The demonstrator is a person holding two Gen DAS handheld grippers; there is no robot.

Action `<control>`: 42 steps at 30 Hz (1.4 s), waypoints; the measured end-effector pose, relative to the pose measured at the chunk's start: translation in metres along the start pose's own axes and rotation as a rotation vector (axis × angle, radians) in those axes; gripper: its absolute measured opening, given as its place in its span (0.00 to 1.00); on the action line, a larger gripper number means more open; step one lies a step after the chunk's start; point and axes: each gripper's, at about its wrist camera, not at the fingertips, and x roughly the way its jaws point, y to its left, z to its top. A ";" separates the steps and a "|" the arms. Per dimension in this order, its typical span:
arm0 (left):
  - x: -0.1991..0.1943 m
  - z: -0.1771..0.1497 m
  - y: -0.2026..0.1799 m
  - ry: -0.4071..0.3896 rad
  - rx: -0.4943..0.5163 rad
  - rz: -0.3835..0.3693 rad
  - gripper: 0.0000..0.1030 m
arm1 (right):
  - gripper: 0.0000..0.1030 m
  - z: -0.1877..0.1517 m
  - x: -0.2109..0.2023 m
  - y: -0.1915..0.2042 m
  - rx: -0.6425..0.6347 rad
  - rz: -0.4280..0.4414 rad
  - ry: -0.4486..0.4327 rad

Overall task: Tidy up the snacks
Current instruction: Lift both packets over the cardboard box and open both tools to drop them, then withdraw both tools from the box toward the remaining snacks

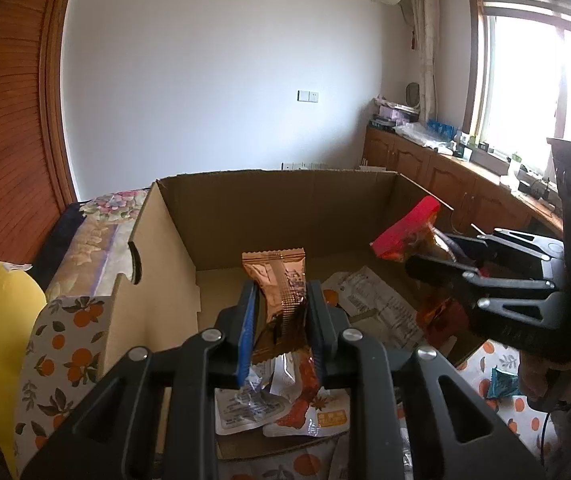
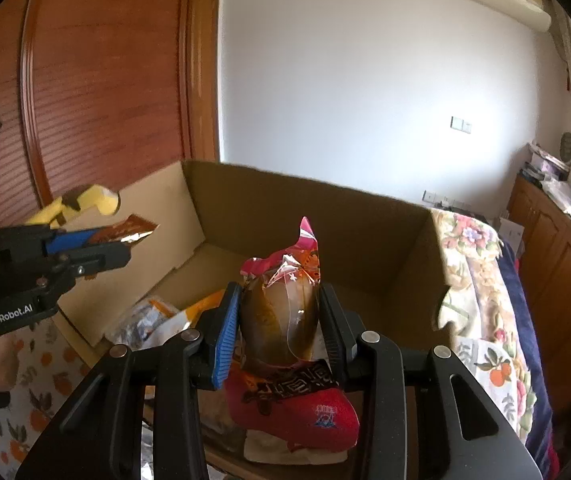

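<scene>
The left gripper (image 1: 281, 320) is clamped on a copper-brown foil snack packet (image 1: 279, 300) and the right gripper (image 2: 279, 324) is clamped on a red-topped pouch with a brown egg-shaped snack (image 2: 281, 320); both are held over the open cardboard box (image 1: 285, 200), which fills each wrist view from about ten to two o'clock. Several white and orange snack packets (image 1: 373, 308) already lie on the box floor at about six o'clock, so the sorting looks partly done. Left, I judge, are these two packets and a small teal packet (image 1: 503, 384) on the orange-print cloth (image 1: 69, 356) at four o'clock.
</scene>
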 end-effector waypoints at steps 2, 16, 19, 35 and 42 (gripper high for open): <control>0.002 -0.001 -0.001 0.008 0.002 0.001 0.21 | 0.37 -0.001 0.003 0.002 -0.004 0.004 0.008; 0.007 -0.001 -0.002 0.030 -0.013 0.015 0.29 | 0.39 -0.002 0.008 -0.005 0.046 0.045 0.028; 0.009 -0.002 -0.002 0.033 -0.012 0.020 0.29 | 0.39 -0.002 0.007 -0.003 0.042 0.040 0.024; 0.007 -0.005 0.000 0.031 -0.015 0.034 0.33 | 0.39 -0.003 0.005 -0.002 0.043 0.029 0.016; -0.012 -0.001 -0.002 0.004 -0.010 0.036 0.33 | 0.39 0.009 -0.022 0.004 0.028 0.020 -0.037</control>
